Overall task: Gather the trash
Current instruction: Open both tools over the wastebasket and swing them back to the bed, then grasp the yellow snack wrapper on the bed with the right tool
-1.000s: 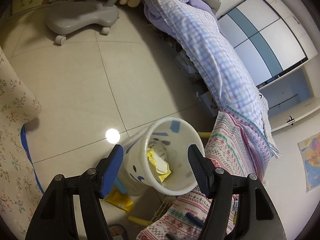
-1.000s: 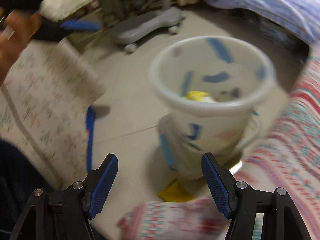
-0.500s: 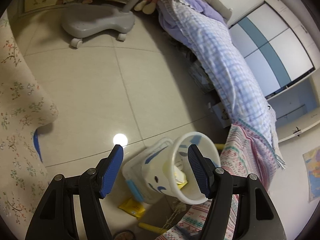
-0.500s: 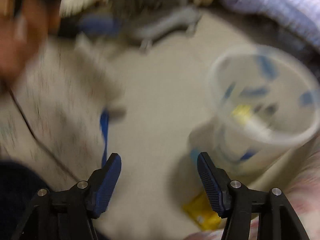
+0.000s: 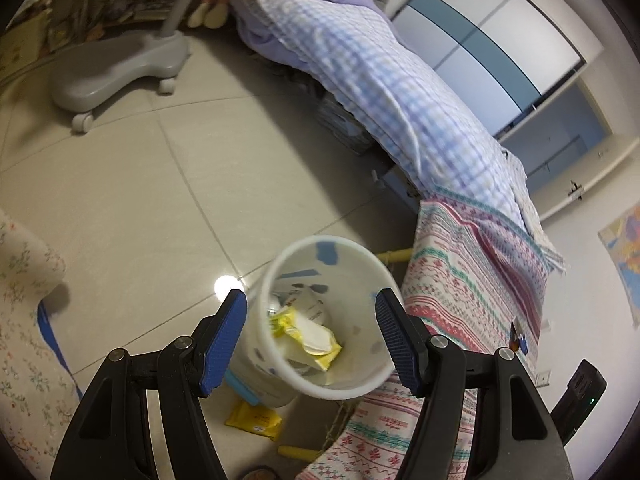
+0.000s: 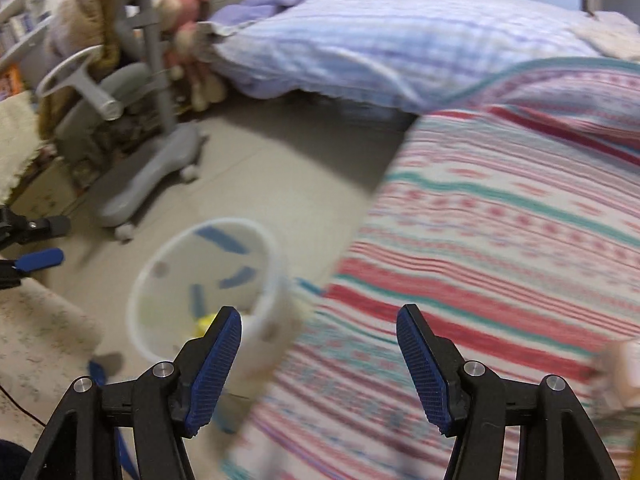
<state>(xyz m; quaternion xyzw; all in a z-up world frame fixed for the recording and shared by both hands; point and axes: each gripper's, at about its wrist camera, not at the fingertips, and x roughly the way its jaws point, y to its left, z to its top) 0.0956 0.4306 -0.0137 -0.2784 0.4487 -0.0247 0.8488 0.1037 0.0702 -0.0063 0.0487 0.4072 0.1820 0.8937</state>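
Both grippers, left (image 5: pixel 310 338) and right (image 6: pixel 318 364), have their jaws spread and empty. The white bin (image 5: pixel 362 386) stands on the floor beside the striped blanket (image 5: pixel 460 300); a yellow packet (image 5: pixel 254 418) lies just beside its base. A careless reach for it could tip the bin.

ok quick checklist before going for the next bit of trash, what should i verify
1. Left hand-held gripper empty and open: ok.
2. Right hand-held gripper empty and open: ok.
3. White trash bin upright, mouth unobstructed: ok; a yellow-and-white packet already lies inside.
4. Next target found: ok, a yellow wrapper lies on the floor beside the bin's base.
5. Trash on the striped blanket: cannot tell, the right wrist view is motion-blurred.
6. Right view steady enough to aim: not ok.
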